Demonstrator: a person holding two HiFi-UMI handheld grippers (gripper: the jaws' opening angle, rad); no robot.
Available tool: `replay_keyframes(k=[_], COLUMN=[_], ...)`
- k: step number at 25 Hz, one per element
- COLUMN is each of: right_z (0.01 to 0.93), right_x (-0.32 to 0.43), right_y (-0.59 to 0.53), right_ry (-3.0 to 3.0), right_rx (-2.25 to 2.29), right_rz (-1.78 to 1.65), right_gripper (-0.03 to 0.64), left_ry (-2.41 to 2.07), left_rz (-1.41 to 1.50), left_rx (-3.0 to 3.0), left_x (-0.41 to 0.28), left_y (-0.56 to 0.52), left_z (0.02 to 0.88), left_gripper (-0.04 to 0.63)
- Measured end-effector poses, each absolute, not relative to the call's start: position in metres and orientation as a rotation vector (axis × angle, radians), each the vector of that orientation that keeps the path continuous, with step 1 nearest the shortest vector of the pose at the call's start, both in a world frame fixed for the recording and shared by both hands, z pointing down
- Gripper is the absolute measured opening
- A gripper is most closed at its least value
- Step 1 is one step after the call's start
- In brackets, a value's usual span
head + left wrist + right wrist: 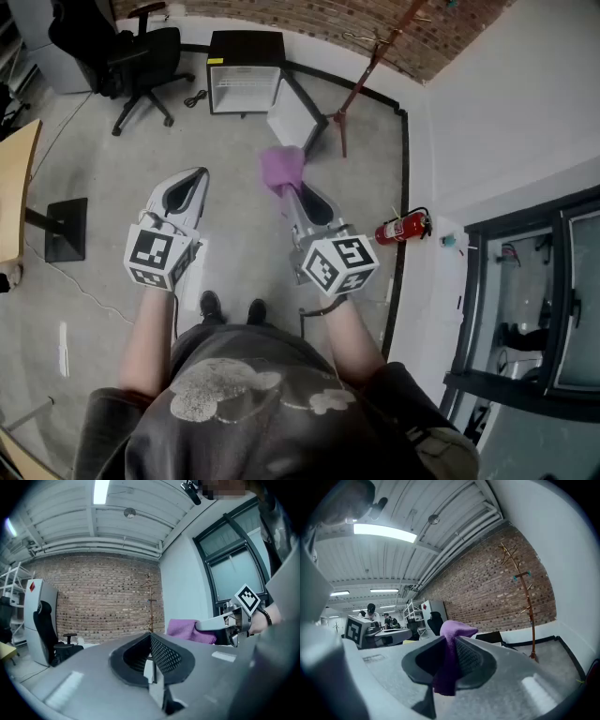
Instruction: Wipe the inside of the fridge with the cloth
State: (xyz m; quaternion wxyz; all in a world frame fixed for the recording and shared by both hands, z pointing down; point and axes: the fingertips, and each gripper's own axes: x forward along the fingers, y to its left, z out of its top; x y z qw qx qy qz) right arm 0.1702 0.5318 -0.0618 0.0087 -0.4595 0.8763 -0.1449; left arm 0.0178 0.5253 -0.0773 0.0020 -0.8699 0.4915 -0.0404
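A small black fridge point(243, 72) stands on the floor far ahead against the wall, its white door point(298, 116) swung open to the right and its white inside showing. My right gripper point(302, 190) is shut on a purple cloth point(282, 168), which bunches out past the jaw tips; the cloth point(451, 654) hangs between the jaws in the right gripper view. My left gripper point(192, 183) is held level beside it, shut with nothing in it. From the left gripper view the cloth point(185, 630) and right gripper point(220, 623) show at the right.
A black office chair point(131, 58) stands at the far left. A coat stand point(367, 70) rises right of the fridge. A red fire extinguisher point(401, 228) lies by the right wall. A wooden desk edge point(17, 187) and black base plate point(66, 228) are at left.
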Motion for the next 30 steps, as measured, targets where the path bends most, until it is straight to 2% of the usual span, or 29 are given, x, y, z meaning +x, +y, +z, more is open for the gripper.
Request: replay_keyframes(k=[14, 26, 30], right_z=[-0.062, -0.039, -0.031], right_x=[0.177, 0.234, 0.224], right_y=[0.533, 0.529, 0.512], right_ry=[2.742, 2.654, 2.673], right_rx=[-1.41, -1.411, -1.407], right_rz=[-0.455, -0.585, -0.594], right_gripper=[0.052, 0.055, 0.054], left_ry=[1.548, 1.645, 1.656], left_rz=[-0.131, -0.149, -0.152], left_rx=[-2.727, -2.708, -2.705], left_x=[0.032, 0.043, 0.033], left_y=[0.527, 0.526, 0.508], left_z=[-0.077, -0.059, -0.051], left_gripper=[0.018, 0.018, 0.018])
